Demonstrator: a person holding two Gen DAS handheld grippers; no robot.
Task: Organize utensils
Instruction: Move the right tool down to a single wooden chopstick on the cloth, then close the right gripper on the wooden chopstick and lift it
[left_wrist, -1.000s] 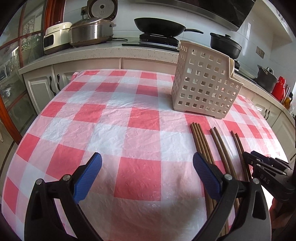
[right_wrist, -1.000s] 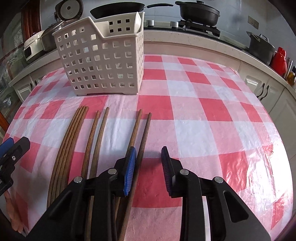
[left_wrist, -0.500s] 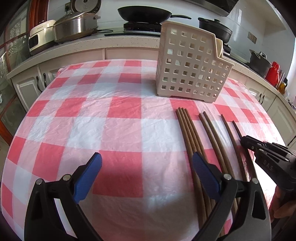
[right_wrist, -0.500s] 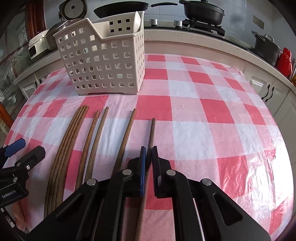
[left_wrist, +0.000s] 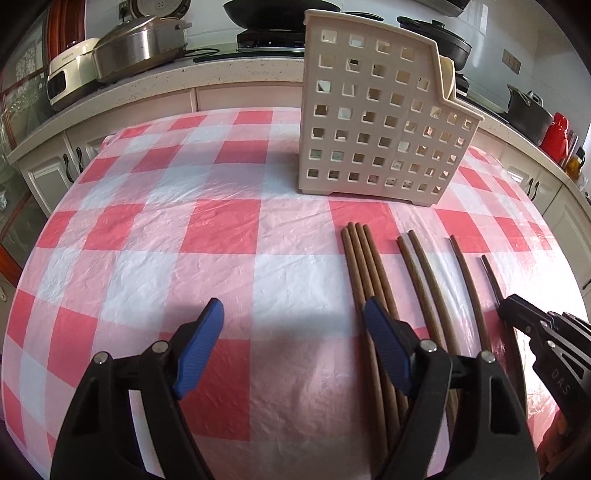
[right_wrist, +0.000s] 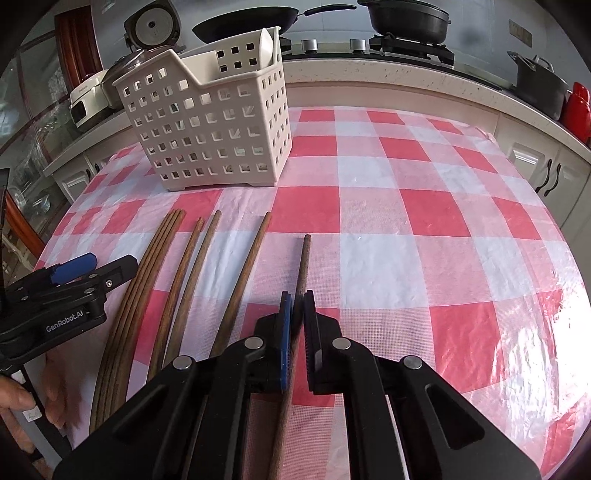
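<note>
Fingers of the right gripper (right_wrist: 298, 308) are clamped on a single brown chopstick (right_wrist: 303, 266), the rightmost of the row, whose far end points toward the counter. Jaws of the left gripper (left_wrist: 293, 325) stand wide apart and have just been closing; nothing sits between them, and the right-hand blue pad (left_wrist: 384, 343) hangs over a bundle of four chopsticks (left_wrist: 360, 258). All remaining chopsticks lie side by side on the red-and-white checked tablecloth (left_wrist: 221, 229). Beyond their tips stands the perforated cream utensil basket (right_wrist: 210, 125), upright on the cloth.
</note>
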